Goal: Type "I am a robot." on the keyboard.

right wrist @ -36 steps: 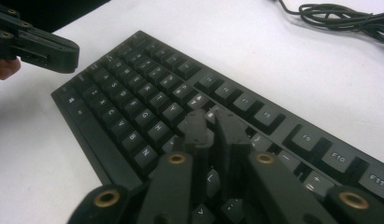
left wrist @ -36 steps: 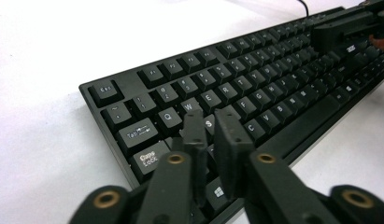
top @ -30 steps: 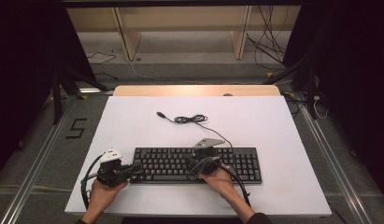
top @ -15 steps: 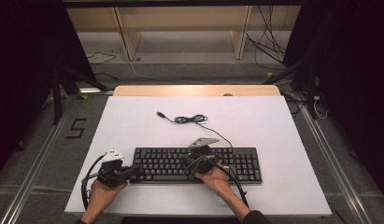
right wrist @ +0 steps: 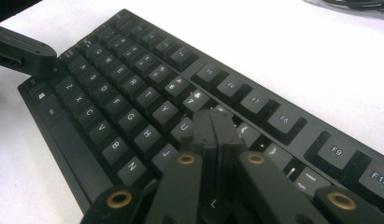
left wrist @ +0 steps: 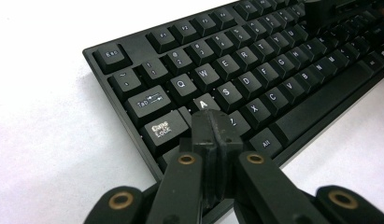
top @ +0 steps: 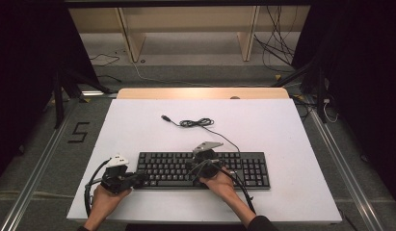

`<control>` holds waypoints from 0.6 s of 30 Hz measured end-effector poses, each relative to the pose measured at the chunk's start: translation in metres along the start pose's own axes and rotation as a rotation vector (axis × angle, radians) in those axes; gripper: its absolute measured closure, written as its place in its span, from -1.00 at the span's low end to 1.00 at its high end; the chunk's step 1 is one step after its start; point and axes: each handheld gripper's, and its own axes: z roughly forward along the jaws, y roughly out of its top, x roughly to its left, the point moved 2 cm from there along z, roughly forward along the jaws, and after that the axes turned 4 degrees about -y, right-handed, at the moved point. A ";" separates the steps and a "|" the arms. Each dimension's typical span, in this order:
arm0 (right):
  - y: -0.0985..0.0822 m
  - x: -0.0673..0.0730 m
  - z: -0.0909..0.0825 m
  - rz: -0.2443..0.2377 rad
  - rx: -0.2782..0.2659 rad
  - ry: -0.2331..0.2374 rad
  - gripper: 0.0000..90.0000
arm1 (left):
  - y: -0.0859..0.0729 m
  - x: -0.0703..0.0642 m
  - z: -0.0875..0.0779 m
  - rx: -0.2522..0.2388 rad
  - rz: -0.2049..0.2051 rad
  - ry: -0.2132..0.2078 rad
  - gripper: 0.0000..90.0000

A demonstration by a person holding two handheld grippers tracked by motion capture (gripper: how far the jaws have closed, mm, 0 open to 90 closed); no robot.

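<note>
Both hand-held grippers, left hand-held gripper (left wrist: 212, 126) and right hand-held gripper (right wrist: 216, 128), are hovering fully closed and empty over the keyboard (top: 244, 161) near the worktop's (top: 282, 125) front edge; closed tips are suiting single-key pressing.

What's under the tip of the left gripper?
The shut left gripper sits over the black keyboard, just past the A key and beside Caps Lock. The key right beneath its tip is covered, so it can't be read.
</note>
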 end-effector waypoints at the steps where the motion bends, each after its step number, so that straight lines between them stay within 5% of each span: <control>1: 0.000 0.000 0.000 0.000 0.001 0.000 1.00 | 0.000 0.000 0.000 0.000 0.000 0.000 0.97; 18: 0.000 0.000 0.002 0.003 0.010 0.004 1.00 | -0.001 0.002 0.001 0.021 -0.007 0.006 0.98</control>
